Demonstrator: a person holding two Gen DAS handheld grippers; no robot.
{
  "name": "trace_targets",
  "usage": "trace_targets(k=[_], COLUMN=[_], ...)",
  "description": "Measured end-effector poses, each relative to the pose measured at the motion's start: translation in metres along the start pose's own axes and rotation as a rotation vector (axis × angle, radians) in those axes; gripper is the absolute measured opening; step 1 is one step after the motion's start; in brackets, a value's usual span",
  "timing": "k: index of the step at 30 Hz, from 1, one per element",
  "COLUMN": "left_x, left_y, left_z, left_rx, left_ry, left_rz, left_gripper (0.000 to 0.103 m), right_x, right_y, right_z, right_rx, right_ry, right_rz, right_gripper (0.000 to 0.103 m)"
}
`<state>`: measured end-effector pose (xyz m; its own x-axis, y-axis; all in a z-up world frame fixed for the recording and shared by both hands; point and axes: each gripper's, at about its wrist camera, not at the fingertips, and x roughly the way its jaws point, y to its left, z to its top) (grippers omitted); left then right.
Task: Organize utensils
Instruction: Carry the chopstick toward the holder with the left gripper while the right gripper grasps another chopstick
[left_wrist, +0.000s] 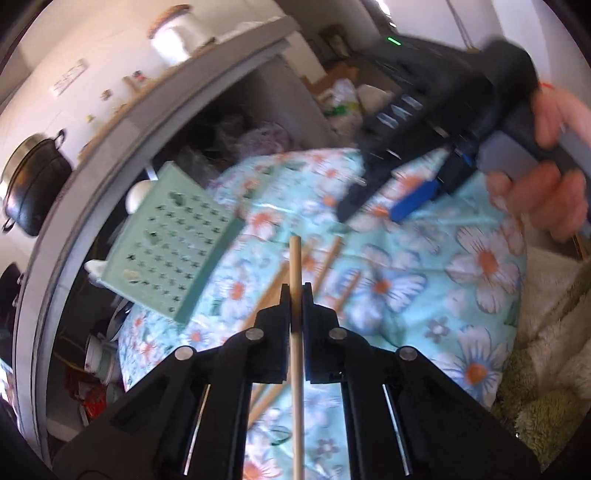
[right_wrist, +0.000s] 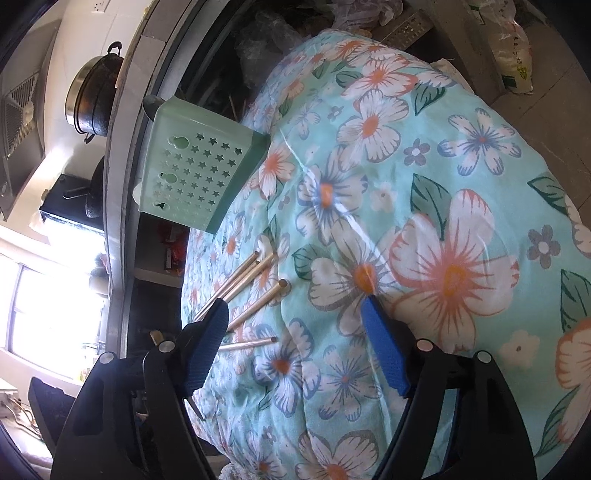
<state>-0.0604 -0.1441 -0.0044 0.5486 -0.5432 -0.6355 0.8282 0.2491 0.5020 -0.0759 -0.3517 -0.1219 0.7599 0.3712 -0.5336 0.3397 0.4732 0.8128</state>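
Progress was small: one chopstick (left_wrist: 296, 280) was clamped between the left tongs (left_wrist: 295, 295), lifted above the flowered cloth (right_wrist: 424, 184). Several more chopsticks (right_wrist: 251, 284) still lay on the cloth at 5 o'clock of the green holder (right_wrist: 192, 170), not in it. The right tongs (right_wrist: 295, 347) stood wide apart, holding nothing.

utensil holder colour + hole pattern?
Mint green utensil holder, star-shaped cutouts; clearest in the right wrist view.
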Motion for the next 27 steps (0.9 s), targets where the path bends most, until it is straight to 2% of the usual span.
trace_targets(k=[6, 11, 15, 19, 23, 27], left_x=[-0.028, -0.049, -0.061, -0.063, -0.064, -0.06], left_y=[0.059, 0.107, 0.135, 0.152, 0.165, 0.169], left_z=[0.0, -0.014, -0.03, -0.047, -0.063, -0.076], left_rx=[-0.201, -0.411, -0.57, -0.685, -0.804, -0.876], left_ry=[-0.073, -0.135, -0.188, -0.229, -0.259, -0.279], left_rz=[0.102, 0.162, 0.184, 0.174, 0.117, 0.075], left_gripper=[0.004, 0.004, 0.004, 0.004, 0.004, 0.004], right_x=[-0.006, 0.012, 0.033, 0.041, 0.047, 0.049], right_y=[0.022, 0.027, 0.019, 0.01, 0.006, 0.004], right_z=[-0.013, -0.031, -0.04, -0.04, -0.039, -0.039], right_rx=[-0.01, 0.076, 0.172, 0.252, 0.31, 0.336], right_ry=[0.018, 0.109, 0.154, 0.137, 0.104, 0.067], right_rz=[0.083, 0.179, 0.16, 0.148, 0.14, 0.111], right_gripper=[0.057, 0.048, 0.041, 0.039, 0.038, 0.029])
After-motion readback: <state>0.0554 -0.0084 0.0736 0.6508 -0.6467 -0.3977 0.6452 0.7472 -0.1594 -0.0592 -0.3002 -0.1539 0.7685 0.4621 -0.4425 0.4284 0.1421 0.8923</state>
